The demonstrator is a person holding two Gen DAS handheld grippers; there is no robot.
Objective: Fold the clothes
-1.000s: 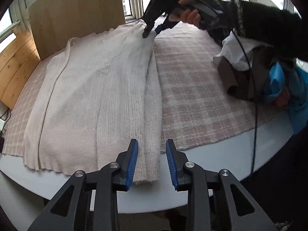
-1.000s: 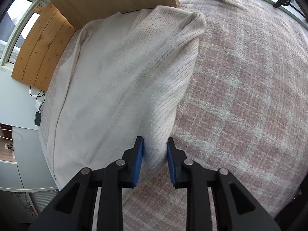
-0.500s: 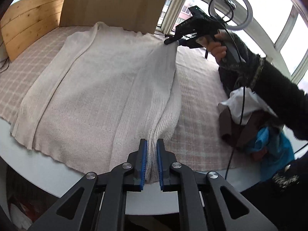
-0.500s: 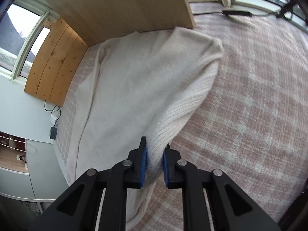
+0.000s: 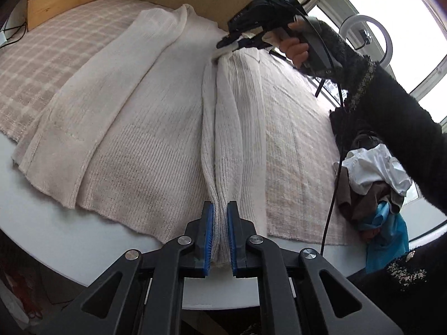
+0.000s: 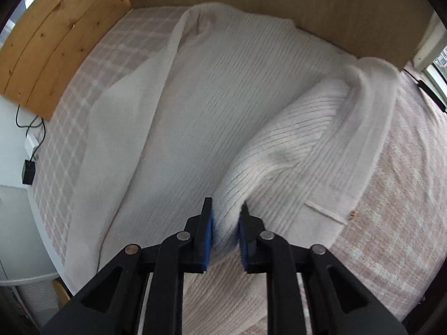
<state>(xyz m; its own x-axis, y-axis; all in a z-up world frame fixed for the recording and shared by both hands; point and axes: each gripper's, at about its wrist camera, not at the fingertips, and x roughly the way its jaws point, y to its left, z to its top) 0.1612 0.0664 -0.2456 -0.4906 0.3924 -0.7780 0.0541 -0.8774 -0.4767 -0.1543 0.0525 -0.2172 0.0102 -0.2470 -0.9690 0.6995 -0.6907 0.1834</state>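
A cream ribbed knit sweater (image 5: pixel 145 128) lies spread on a pink plaid cloth (image 5: pixel 296 145) over a white round table (image 5: pixel 56 231). My left gripper (image 5: pixel 220 237) is shut on the sweater's right edge at the hem, lifting it into a ridge. At the far end my right gripper (image 5: pixel 232 45), held by a hand in a dark sleeve, pinches the same edge near the shoulder. In the right wrist view the right gripper (image 6: pixel 225 231) is shut on a raised fold of the sweater (image 6: pixel 212 106), whose right side rises off the cloth.
A pile of clothes (image 5: pixel 374 178), white, brown and blue, sits at the table's right edge. A black cable (image 5: pixel 332 173) hangs across the cloth. Wooden panels (image 6: pixel 56 36) stand behind the table. A ring light (image 5: pixel 366 36) stands by the window.
Both grippers closed on the sweater's right edge and lifted it. The edge now stands up as a ridge and has shifted left over the sweater's body.
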